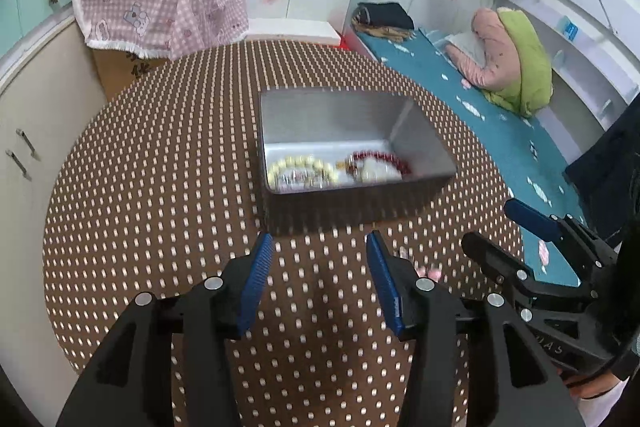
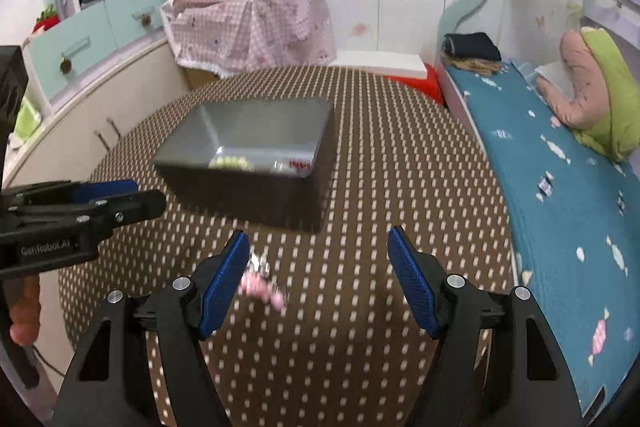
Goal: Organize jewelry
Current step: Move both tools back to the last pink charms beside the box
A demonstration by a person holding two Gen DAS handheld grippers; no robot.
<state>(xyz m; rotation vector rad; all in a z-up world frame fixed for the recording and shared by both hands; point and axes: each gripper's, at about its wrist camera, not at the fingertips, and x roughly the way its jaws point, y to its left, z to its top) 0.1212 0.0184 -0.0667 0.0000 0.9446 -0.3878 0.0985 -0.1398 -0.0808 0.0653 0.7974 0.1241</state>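
A grey metal box (image 1: 420,131) stands on the brown dotted table (image 1: 160,147); it also shows in the right wrist view (image 2: 224,183). Inside lie a cream bead bracelet (image 1: 300,167) and a red bead bracelet (image 1: 380,159). A small pink jewelry piece (image 2: 262,287) lies on the table in front of the box, just inside the left finger of my right gripper (image 2: 316,255), which is open and empty. A bit of the pink piece shows in the left wrist view (image 1: 428,271). My left gripper (image 1: 320,247) is open and empty, just short of the box.
A bed with a teal sheet (image 2: 560,187) runs along the right of the table. A pink checked cloth (image 1: 160,7) covers something behind the table. White cabinets (image 1: 32,131) stand to the left. The right gripper shows at the right of the left wrist view (image 1: 540,227).
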